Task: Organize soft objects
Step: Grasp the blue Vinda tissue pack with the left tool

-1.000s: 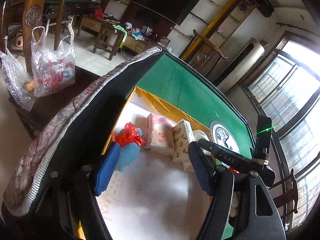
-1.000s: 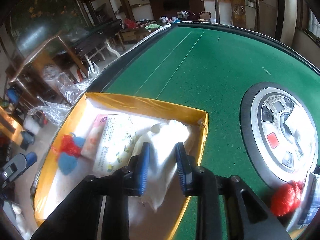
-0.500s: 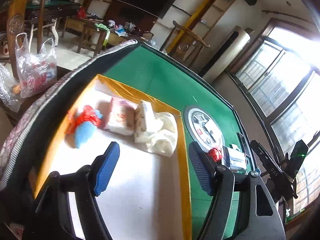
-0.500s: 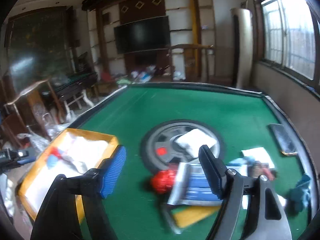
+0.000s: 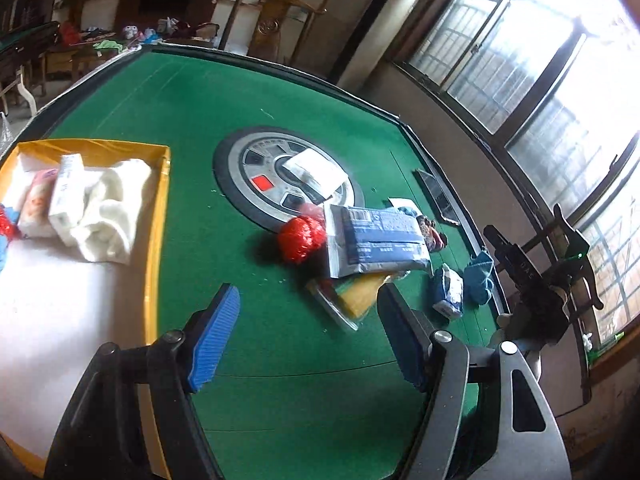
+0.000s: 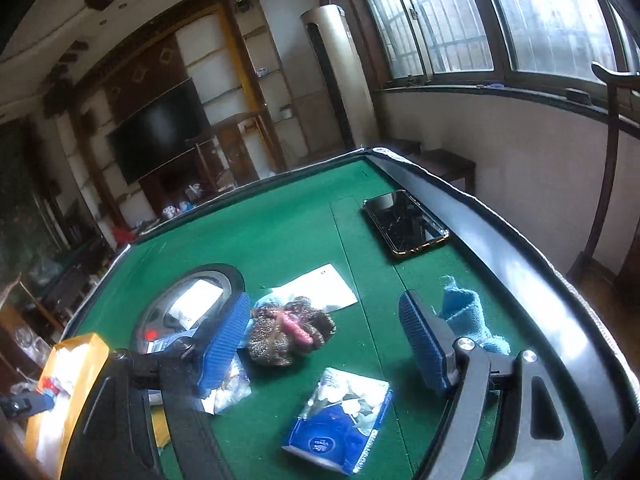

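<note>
A yellow-walled box (image 5: 158, 216) at the table's left holds a white cloth (image 5: 106, 208), two tissue packs (image 5: 64, 196) and a red and blue scrubber. My left gripper (image 5: 308, 338) is open and empty above the green felt beside the box. On the felt lie a red mesh ball (image 5: 300, 236), a dark blue packet (image 5: 376, 240), a blue tissue pack (image 6: 340, 420), a brown knitted piece (image 6: 290, 330) and a blue cloth (image 6: 468, 316). My right gripper (image 6: 324, 340) is open and empty above the blue tissue pack. The box also shows in the right wrist view (image 6: 76, 364).
A round control panel (image 5: 280, 176) sits in the table's middle with a white packet (image 5: 316, 172) on it. A phone (image 6: 404, 224) lies near the right rail. A white paper sheet (image 6: 316, 288) lies under the knitted piece. Yellow flat items (image 5: 360, 296) lie under the dark packet.
Both grippers have swung right, away from the box and towards the pile of items on the felt. The right gripper let go of the white cloth in the box and opened.
</note>
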`<state>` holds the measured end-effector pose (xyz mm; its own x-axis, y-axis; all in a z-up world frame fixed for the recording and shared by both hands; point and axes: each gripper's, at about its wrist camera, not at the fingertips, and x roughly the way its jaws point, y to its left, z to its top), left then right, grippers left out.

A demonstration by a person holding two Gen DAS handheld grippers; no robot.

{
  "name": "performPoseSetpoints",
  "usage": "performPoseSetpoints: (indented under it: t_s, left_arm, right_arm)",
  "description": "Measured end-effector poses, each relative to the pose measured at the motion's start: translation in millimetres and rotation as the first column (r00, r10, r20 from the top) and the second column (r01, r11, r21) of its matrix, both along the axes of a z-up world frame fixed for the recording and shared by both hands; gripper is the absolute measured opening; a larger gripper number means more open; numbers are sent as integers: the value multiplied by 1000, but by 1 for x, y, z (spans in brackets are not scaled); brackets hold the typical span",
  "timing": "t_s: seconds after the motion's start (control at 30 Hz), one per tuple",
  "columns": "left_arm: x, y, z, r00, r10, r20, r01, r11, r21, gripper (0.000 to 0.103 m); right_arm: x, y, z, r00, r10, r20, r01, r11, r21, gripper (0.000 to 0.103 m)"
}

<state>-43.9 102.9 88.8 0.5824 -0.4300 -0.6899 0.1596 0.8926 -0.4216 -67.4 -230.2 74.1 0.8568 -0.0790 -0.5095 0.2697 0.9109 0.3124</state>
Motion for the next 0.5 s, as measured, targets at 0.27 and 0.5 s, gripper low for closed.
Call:
performPoseSetpoints:
  t_s: [0.27, 0.5]
  left_arm:
    - [11, -61, -26, 994, -83, -73, 86, 996, 35, 71]
    - [10, -83, -40, 989, -118, -91, 121, 992, 23, 71]
  right_arm:
    - [-4, -30, -20, 977, 210, -40, -191, 941, 281, 72]
    - [22, -7, -57, 942, 199, -272, -143, 967, 213, 72]
